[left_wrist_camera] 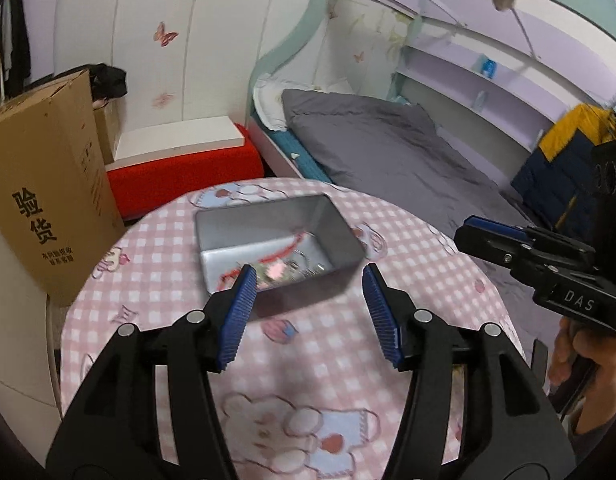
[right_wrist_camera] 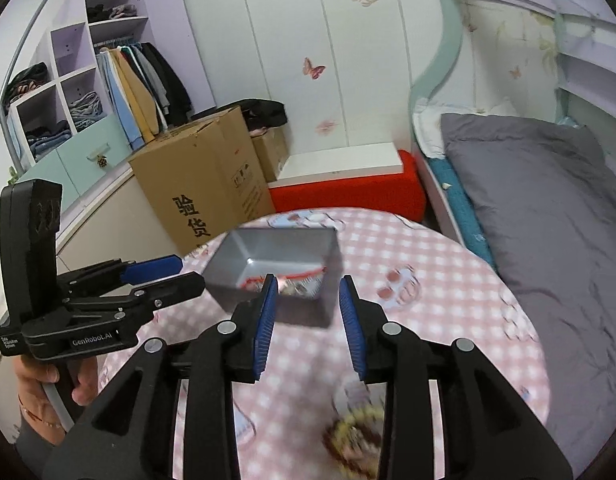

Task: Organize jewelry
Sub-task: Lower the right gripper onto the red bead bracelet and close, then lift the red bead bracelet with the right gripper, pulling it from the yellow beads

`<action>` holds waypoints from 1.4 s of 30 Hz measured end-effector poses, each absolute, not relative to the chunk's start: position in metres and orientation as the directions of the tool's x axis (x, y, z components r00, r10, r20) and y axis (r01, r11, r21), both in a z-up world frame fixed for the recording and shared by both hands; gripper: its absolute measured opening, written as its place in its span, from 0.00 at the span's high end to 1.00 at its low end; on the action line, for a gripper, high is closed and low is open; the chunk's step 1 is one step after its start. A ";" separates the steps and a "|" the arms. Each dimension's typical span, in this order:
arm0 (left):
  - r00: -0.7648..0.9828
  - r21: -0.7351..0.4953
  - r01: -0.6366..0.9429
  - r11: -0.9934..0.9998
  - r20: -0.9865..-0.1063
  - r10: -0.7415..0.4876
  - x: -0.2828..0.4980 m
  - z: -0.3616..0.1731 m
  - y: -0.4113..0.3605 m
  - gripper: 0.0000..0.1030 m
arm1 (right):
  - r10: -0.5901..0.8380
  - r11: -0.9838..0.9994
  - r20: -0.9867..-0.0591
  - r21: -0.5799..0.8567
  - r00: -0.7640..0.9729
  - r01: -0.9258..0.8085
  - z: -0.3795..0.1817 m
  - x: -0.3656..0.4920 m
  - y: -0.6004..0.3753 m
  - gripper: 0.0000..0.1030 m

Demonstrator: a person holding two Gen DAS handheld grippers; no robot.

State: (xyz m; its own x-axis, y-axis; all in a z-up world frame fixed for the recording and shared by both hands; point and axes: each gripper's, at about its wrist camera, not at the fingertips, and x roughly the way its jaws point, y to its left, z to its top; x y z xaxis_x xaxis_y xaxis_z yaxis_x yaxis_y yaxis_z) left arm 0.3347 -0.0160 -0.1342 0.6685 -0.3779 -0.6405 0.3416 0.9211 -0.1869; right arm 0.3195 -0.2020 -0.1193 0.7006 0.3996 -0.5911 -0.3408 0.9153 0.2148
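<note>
A grey metal box (left_wrist_camera: 340,236) stands on a round table with a pink checked cloth (left_wrist_camera: 308,368). Inside it lies jewelry (left_wrist_camera: 279,270): a red cord, pink pieces and some silver ones, all blurred. My left gripper (left_wrist_camera: 308,276) hovers just short of the box, its blue pads wide apart with nothing between them. My right gripper (right_wrist_camera: 308,284) also hangs in front of the box (right_wrist_camera: 235,260), open and holding nothing. A round, beaded, yellowish and dark piece (right_wrist_camera: 356,436) lies on the cloth under the right gripper, too blurred to identify.
A large cardboard box (right_wrist_camera: 203,184) stands beyond the table on the left, with a red bench (right_wrist_camera: 348,196) behind it. A bed with a grey duvet (right_wrist_camera: 548,208) runs along the right. A person's hand (right_wrist_camera: 43,376) grips the left tool's handle.
</note>
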 end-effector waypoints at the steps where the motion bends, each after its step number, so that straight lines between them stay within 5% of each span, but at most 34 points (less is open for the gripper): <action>1: 0.665 -0.180 0.351 0.919 -0.642 -0.380 0.331 -0.136 -0.021 0.47 | 0.390 0.920 -0.597 0.211 0.701 -0.332 -0.123 0.310 -0.207 0.71; 12: 0.555 -0.193 0.434 0.880 -0.713 -0.429 0.291 -0.181 -0.070 0.47 | 0.316 0.940 -0.699 0.143 0.641 -0.309 -0.184 0.257 -0.225 0.71; 22: 0.540 -0.227 0.379 0.897 -0.733 -0.414 0.277 -0.193 -0.054 0.47 | 0.204 0.918 -0.759 -0.071 0.619 -0.389 -0.222 0.258 -0.202 0.71; 28: 0.522 -0.244 0.380 0.892 -0.740 -0.424 0.277 -0.198 -0.057 0.47 | 0.181 0.893 -0.779 -0.125 0.601 -0.431 -0.227 0.257 -0.199 0.94; 42: 0.452 -0.308 0.446 0.840 -0.733 -0.509 0.278 -0.205 -0.097 0.47 | 0.424 0.897 -0.622 0.190 0.658 -0.399 -0.157 0.254 -0.243 0.94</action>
